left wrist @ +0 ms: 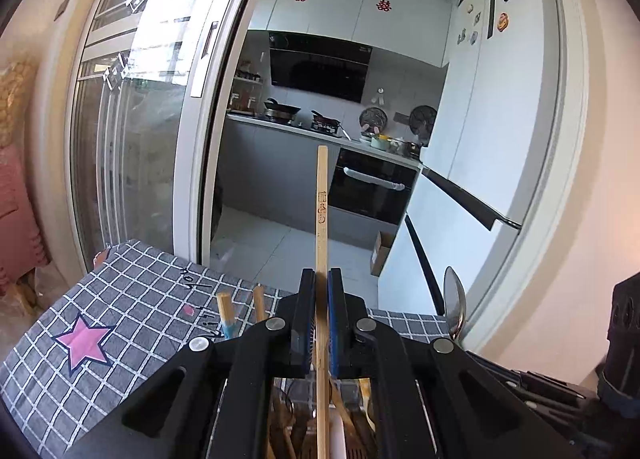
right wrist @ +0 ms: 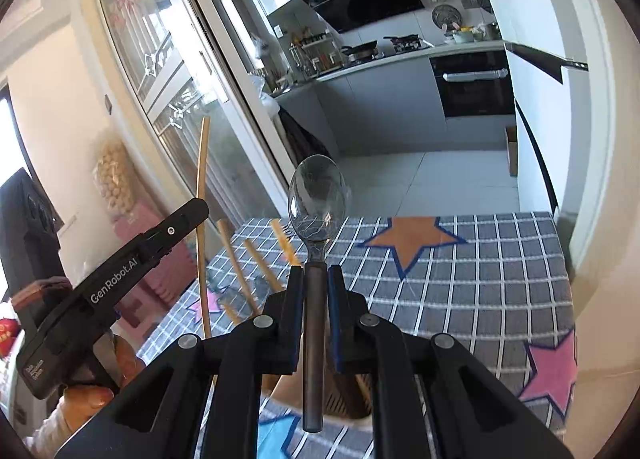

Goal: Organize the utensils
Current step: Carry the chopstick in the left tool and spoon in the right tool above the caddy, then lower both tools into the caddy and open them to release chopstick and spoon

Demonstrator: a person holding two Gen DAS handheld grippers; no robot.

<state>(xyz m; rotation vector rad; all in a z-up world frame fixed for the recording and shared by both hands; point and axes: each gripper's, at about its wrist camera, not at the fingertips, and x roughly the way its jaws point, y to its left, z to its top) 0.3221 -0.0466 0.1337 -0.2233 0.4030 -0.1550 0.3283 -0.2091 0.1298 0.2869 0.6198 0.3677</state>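
My left gripper [left wrist: 322, 279] is shut on a long wooden chopstick [left wrist: 321, 211] and holds it upright above a utensil holder [left wrist: 320, 419] with several wooden utensils in it. My right gripper [right wrist: 316, 271] is shut on a metal spoon [right wrist: 316, 195], bowl up, above the same holder [right wrist: 344, 399]. In the right wrist view the left gripper [right wrist: 200, 207] and its chopstick [right wrist: 202, 187] show at the left. The spoon shows at the right of the left wrist view [left wrist: 454, 299].
The table has a grey checked cloth [left wrist: 132, 299] with pink and orange stars [right wrist: 412, 239]. Other chopsticks [right wrist: 240, 259] stick up from the holder. A glass sliding door [left wrist: 140, 119] is at the left, the fridge [left wrist: 480, 139] at the right, the kitchen behind.
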